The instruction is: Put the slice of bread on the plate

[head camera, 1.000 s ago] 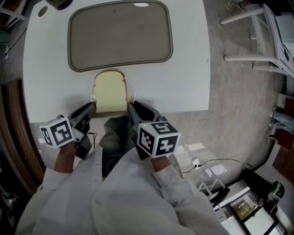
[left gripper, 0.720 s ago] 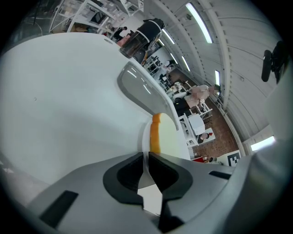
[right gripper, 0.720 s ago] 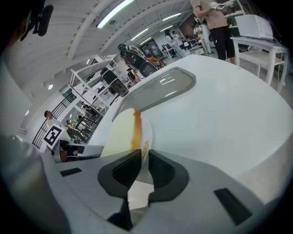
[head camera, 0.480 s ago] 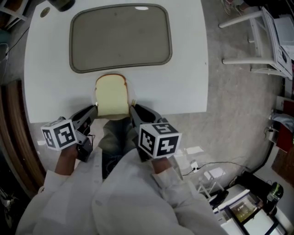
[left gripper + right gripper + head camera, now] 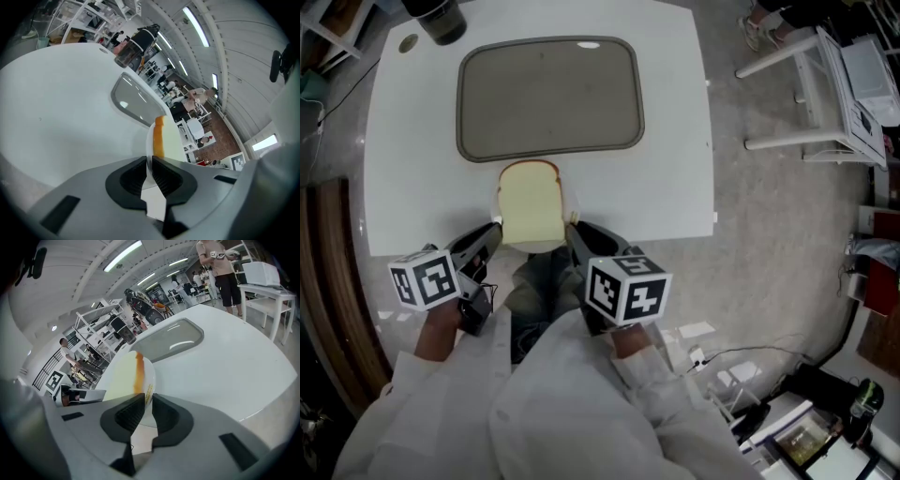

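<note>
Both left gripper (image 5: 149, 161) and right gripper (image 5: 146, 403) clamp plate (image 5: 148, 372) under bread (image 5: 531, 206), tray (image 5: 548, 94) beyond.

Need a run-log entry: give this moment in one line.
left hand-held gripper shut on plate | right hand-held gripper shut on plate | bread slice on plate

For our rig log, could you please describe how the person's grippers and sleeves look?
Both the left gripper and right gripper have grey bodies with black-padded fingers, each carrying a white cube with black square markers. The person wears white sleeves.
</note>
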`<state>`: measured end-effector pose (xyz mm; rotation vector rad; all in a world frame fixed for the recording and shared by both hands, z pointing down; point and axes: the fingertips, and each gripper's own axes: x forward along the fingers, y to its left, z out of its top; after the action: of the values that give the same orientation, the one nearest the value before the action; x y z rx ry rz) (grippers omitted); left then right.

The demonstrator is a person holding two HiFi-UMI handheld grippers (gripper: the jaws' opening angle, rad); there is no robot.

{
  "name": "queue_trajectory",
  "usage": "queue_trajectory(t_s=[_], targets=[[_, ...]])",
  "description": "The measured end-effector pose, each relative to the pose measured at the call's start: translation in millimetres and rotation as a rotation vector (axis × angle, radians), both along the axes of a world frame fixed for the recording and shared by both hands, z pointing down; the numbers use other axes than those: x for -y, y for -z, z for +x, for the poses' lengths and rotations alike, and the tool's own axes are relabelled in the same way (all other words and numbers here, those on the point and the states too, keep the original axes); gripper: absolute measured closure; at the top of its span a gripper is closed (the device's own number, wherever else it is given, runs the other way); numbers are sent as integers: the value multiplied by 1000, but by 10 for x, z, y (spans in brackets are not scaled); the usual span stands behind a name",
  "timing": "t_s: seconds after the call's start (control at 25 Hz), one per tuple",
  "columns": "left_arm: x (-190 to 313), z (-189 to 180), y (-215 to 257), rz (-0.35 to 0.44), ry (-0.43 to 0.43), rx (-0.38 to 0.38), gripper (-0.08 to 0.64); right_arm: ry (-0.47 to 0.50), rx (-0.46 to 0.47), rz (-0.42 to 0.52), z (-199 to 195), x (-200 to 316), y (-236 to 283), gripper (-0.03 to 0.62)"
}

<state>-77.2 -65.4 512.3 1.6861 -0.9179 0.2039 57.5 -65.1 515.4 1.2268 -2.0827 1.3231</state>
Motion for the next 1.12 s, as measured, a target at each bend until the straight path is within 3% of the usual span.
queue_trajectory(t_s=[0.28,0.6,0.92,1.12], targets=[[23,-9,130,19,-6,-12,517,-21,-8,9,-24,-26,108,534],[28,-110,133,51,-35,40,517,-39,-31,15,-62,-46,133,534],[27,-42,219,49,-78,-10,517,-57,-13,4,-55,-84,178,534],[149,-29,218,67,-80,5,517,-47,-15,22,-13,73,212,534]])
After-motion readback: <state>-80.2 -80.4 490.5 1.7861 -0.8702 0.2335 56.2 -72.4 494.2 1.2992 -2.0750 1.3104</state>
